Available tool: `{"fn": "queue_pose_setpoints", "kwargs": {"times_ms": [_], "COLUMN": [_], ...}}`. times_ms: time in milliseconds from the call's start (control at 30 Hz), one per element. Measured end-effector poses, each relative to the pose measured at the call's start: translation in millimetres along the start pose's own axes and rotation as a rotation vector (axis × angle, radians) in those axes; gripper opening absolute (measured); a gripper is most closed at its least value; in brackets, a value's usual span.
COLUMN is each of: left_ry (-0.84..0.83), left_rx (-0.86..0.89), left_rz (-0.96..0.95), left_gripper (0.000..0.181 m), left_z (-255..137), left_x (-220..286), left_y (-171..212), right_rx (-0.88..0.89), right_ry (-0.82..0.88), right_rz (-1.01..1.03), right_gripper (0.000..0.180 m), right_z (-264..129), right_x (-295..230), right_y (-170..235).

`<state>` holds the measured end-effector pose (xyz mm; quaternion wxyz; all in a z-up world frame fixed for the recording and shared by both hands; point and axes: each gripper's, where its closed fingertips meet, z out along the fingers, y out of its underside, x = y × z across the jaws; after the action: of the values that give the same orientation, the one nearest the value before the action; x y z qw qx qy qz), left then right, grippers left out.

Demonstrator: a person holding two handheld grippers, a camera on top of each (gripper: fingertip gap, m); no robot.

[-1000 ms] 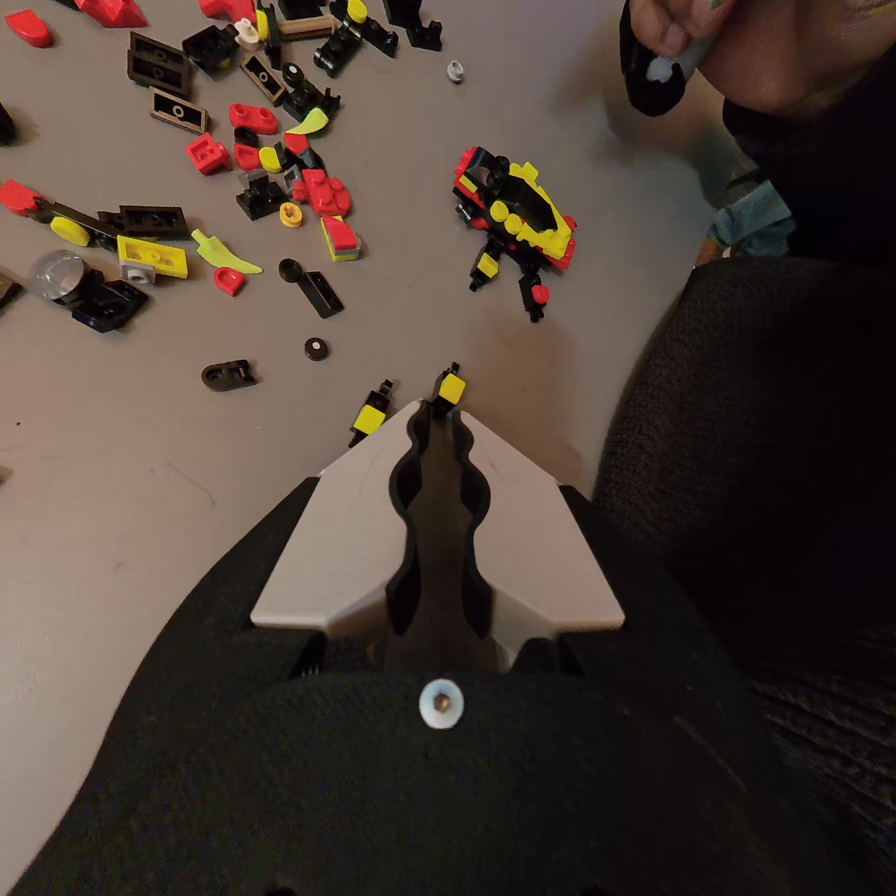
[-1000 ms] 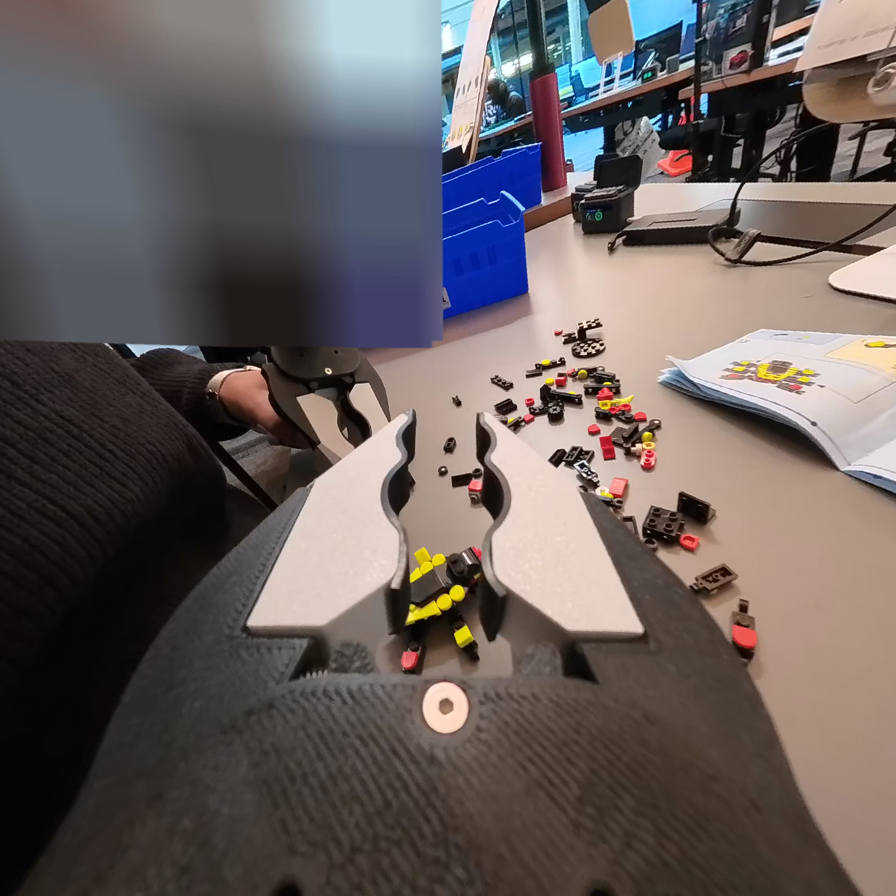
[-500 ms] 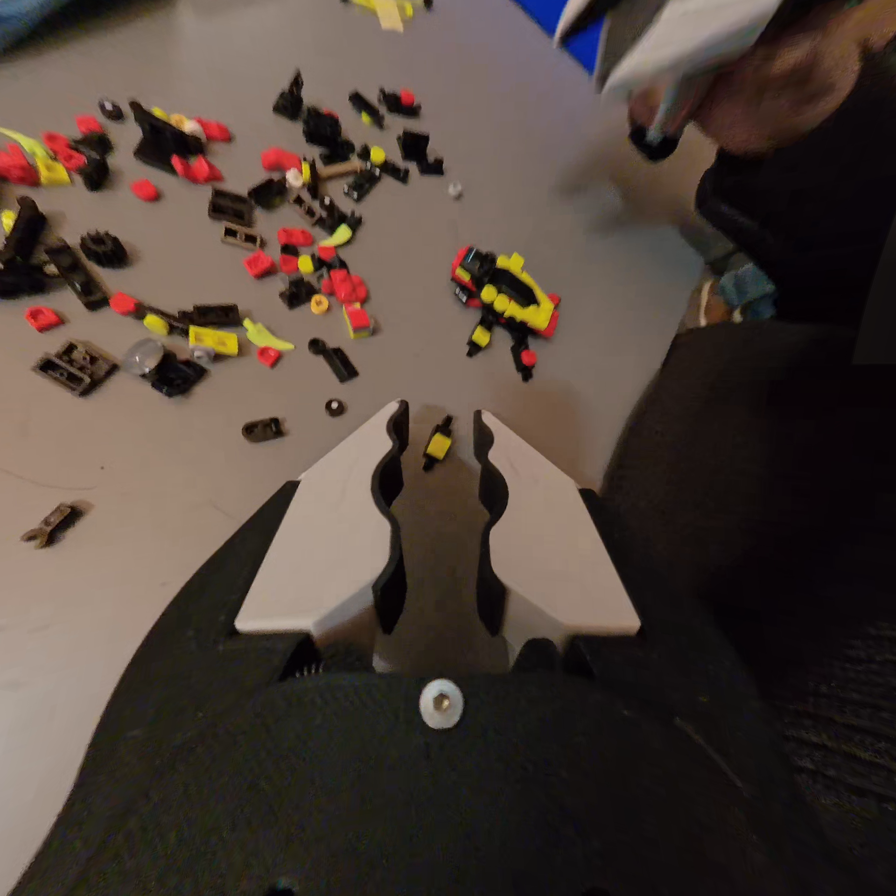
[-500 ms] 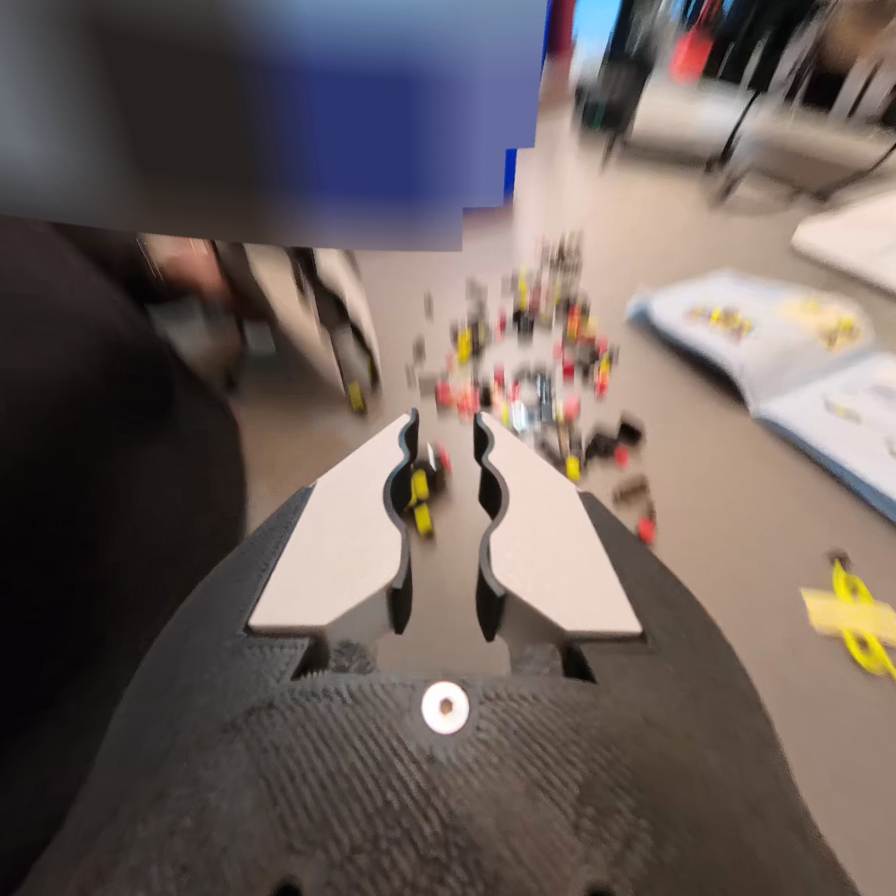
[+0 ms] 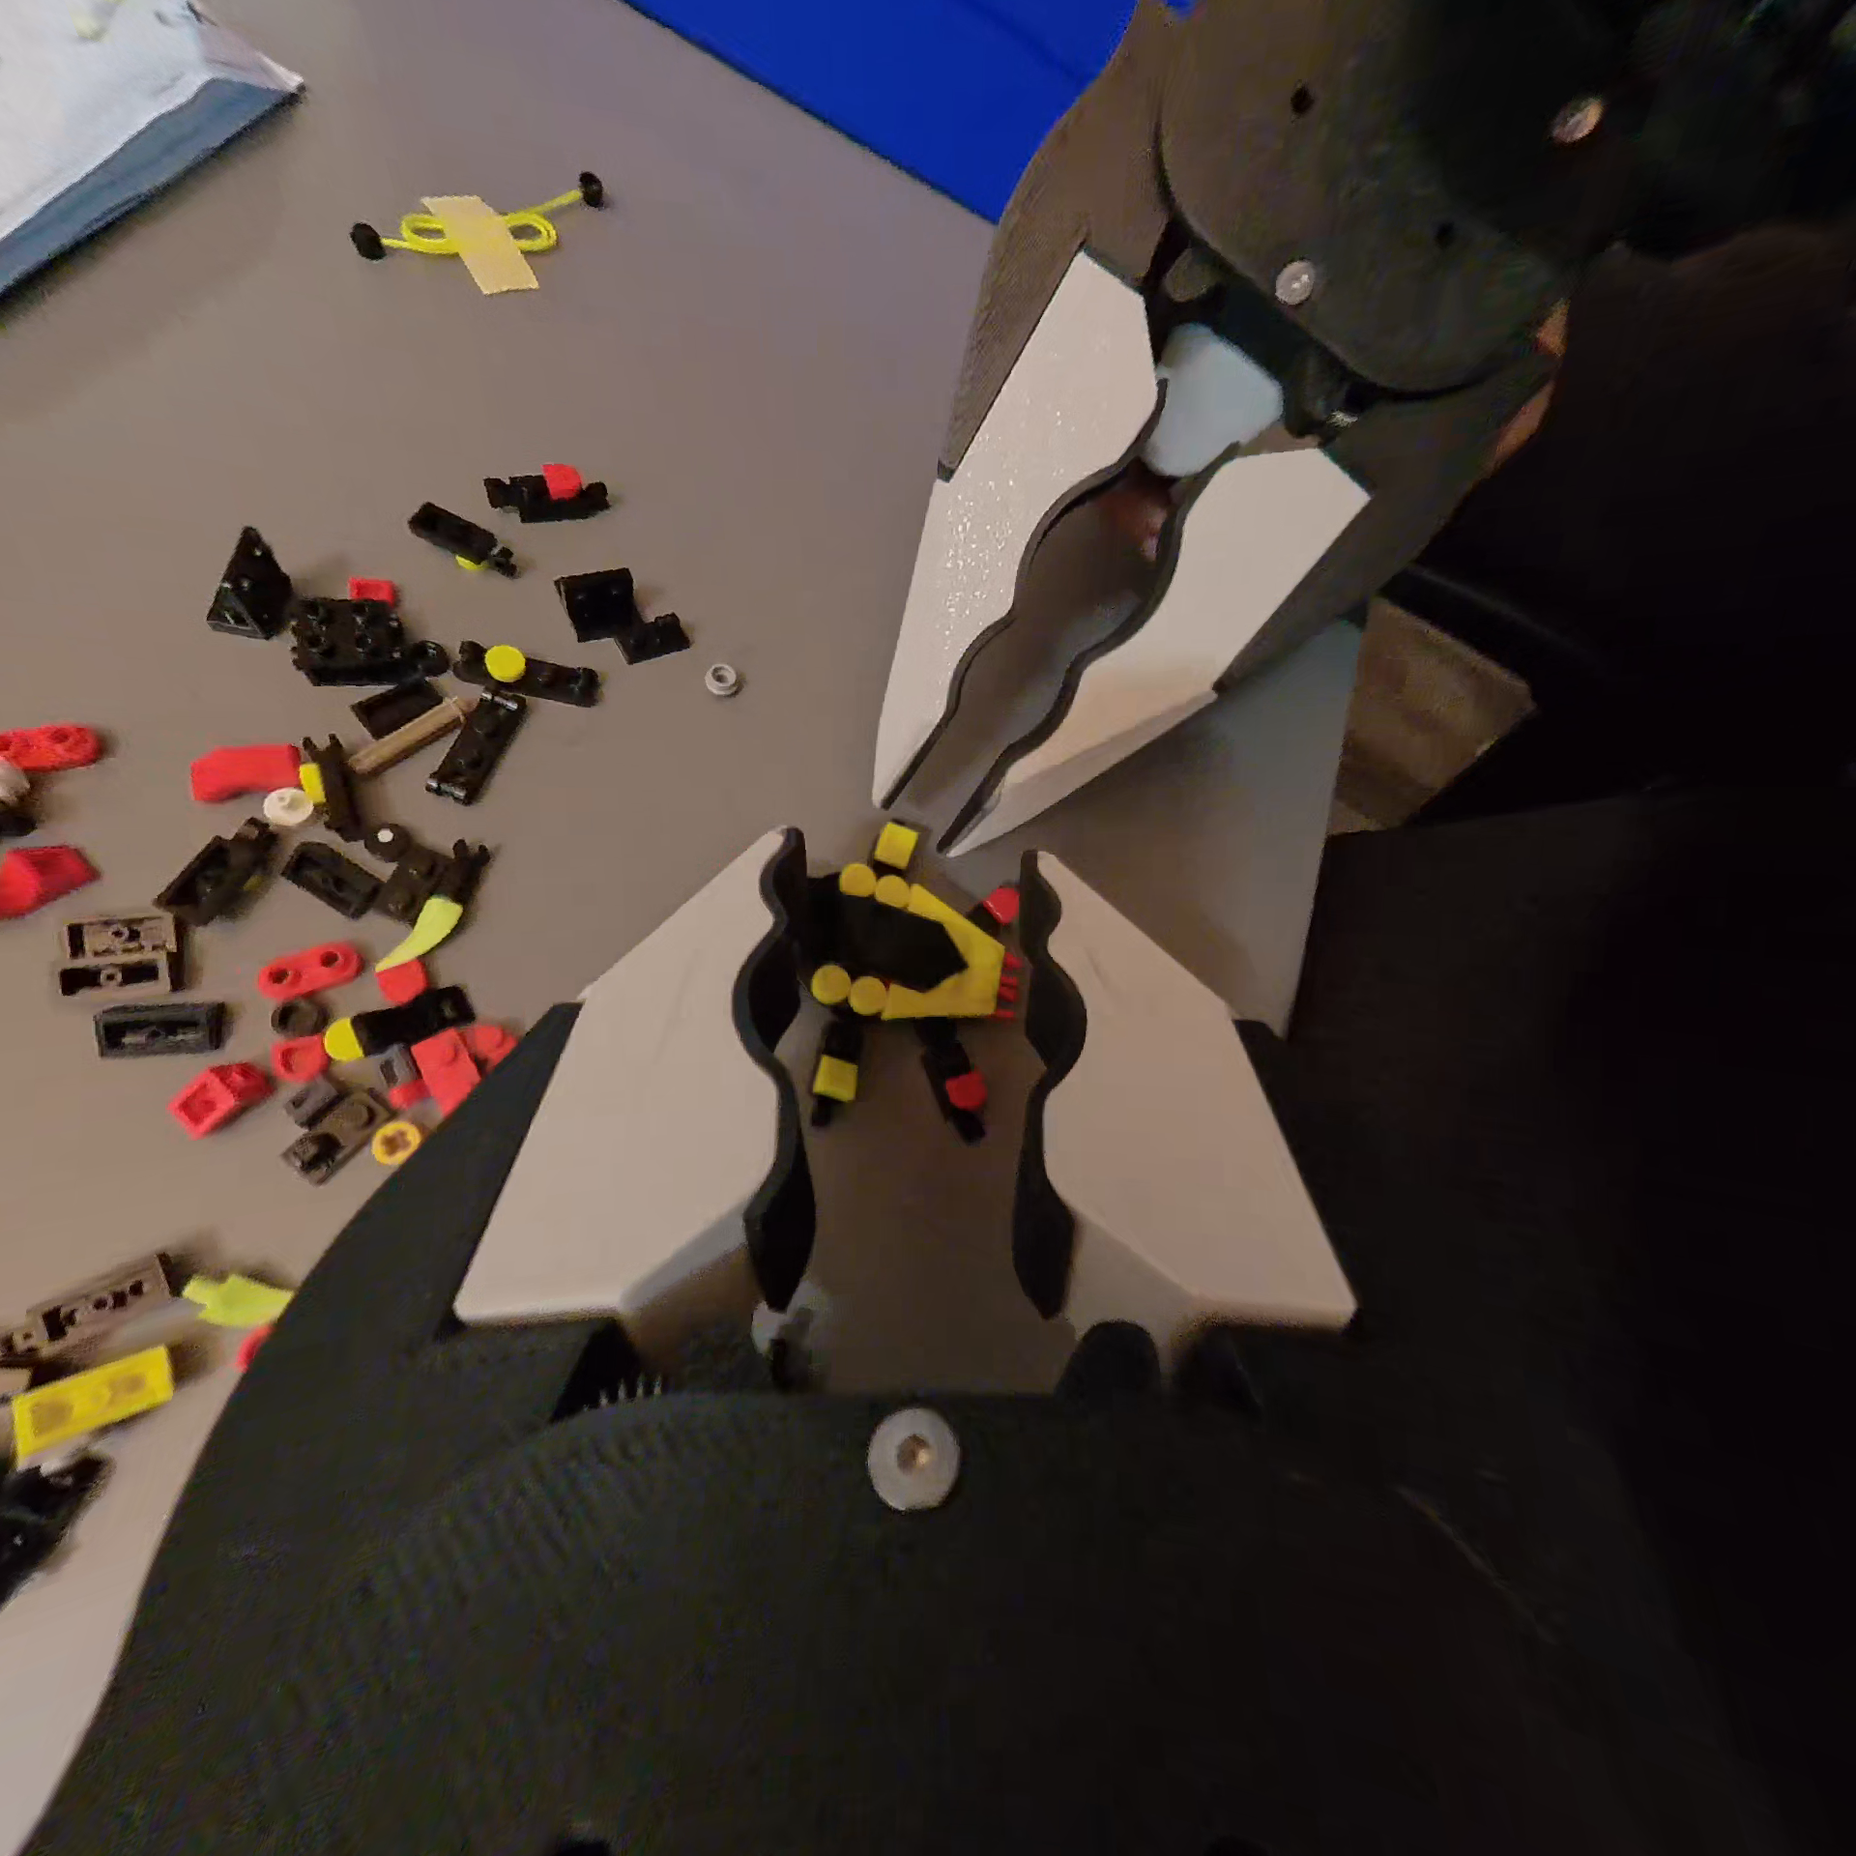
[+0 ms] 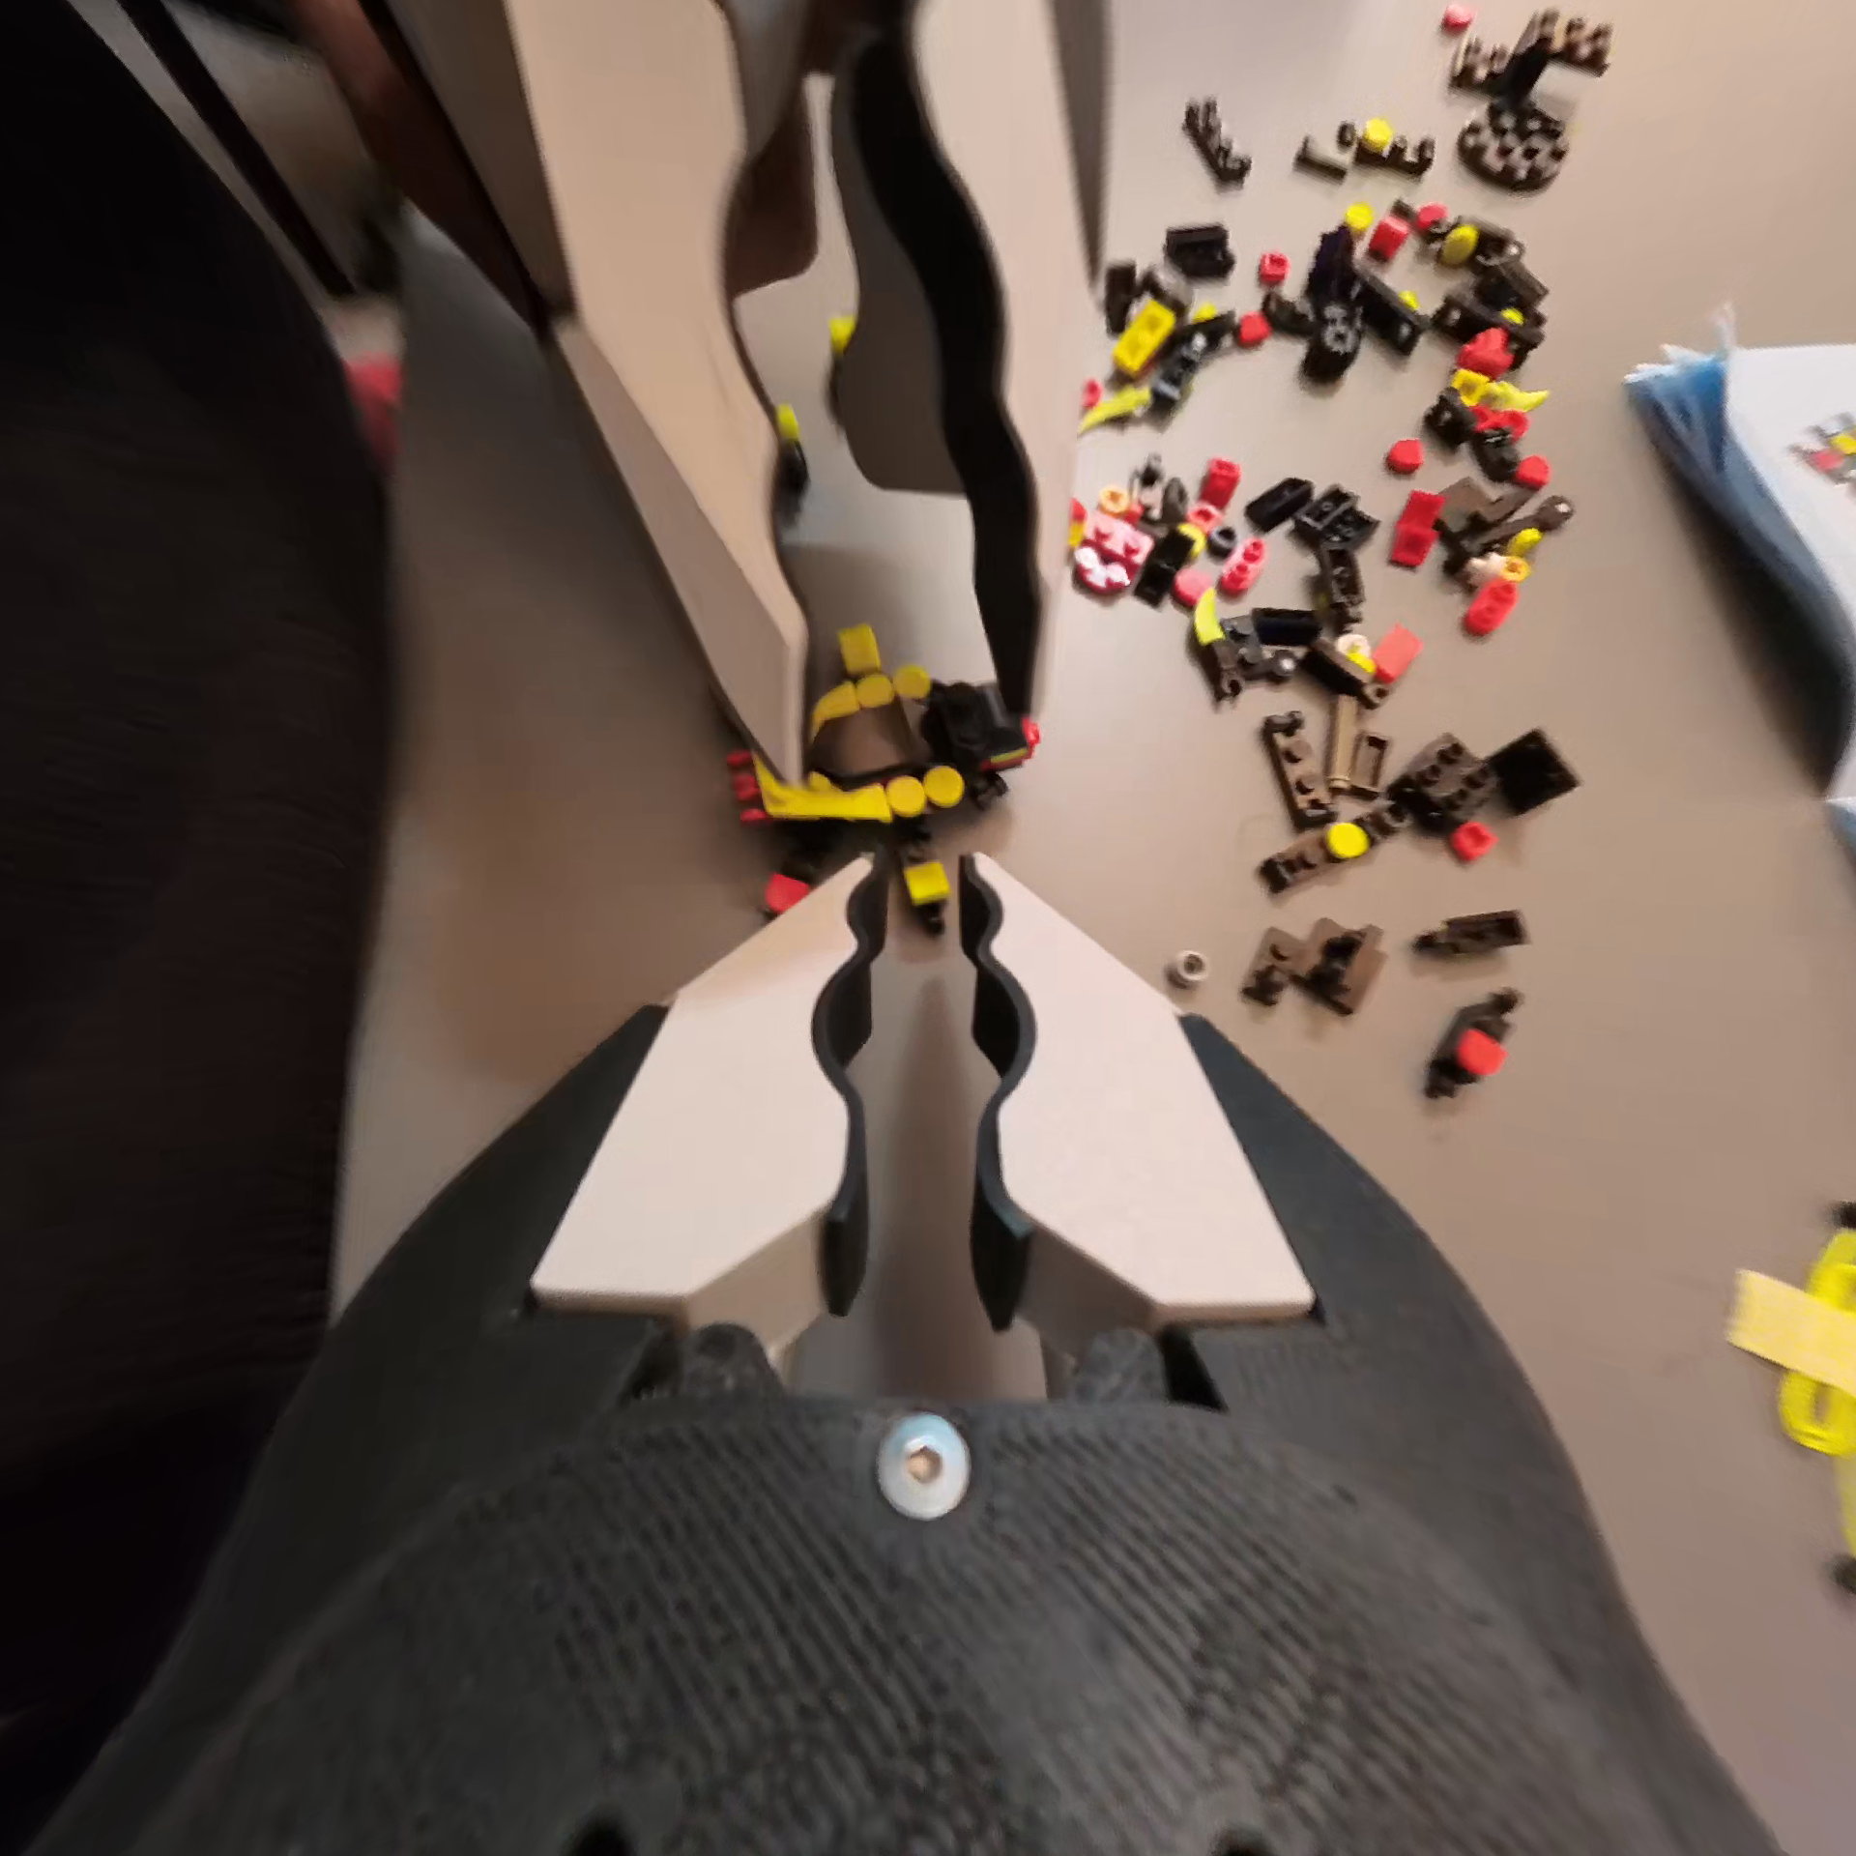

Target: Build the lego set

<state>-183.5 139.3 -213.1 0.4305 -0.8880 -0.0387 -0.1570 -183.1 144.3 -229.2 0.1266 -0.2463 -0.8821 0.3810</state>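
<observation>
I am holding my left hand-held gripper (image 5: 909, 854) wide open around the model (image 5: 909, 959), which is lying on the tabletop (image 5: 703, 402). My right hand-held gripper (image 6: 914, 872), narrowly open and empty, is pointing at its yellow leg (image 6: 926, 884).

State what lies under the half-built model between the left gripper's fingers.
The model sits on bare grey table, between the left gripper's open fingers; the right gripper tips almost meet it. Its own body hides the surface directly beneath.
</observation>
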Motion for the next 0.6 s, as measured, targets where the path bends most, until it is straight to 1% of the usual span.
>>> {"fn": "queue_pose_setpoints", "kwargs": {"times_ms": [133,233,367,467,533,600], "left_ry": [-0.014,-0.023,-0.036,-0.035,-0.029,-0.022], "left_rx": [-0.056,-0.076,-0.099,-0.105,-0.104,-0.098], "left_rz": [0.013,0.009,0.029,0.049,0.057,0.060], "left_gripper": [0.036,0.032,0.026,0.025,0.024,0.024], "left_z": [11.7,17.1,20.4,20.2,19.8,19.0], "left_x": [-5.2,-7.5,-7.3,-5.1,-3.7,-2.8], "left_y": [8.6,13.2,17.2,17.8,18.1,18.1], "right_rx": [-0.059,-0.086,-0.085,-0.075,-0.060,-0.040], "right_ry": [0.030,0.021,0.010,-0.008,-0.008,-0.014], "right_rz": [-0.038,-0.039,-0.043,-0.027,-0.014,-0.006], "right_gripper": [0.012,0.007,0.007,0.007,0.013,0.010], "right_z": [6.4,10.9,12.1,11.7,10.7,8.7], "right_x": [1.9,0.2,-2.2,-4.1,-3.2,-3.7], "right_y": [6.7,11.2,10.9,11.1,10.0,7.3]}}
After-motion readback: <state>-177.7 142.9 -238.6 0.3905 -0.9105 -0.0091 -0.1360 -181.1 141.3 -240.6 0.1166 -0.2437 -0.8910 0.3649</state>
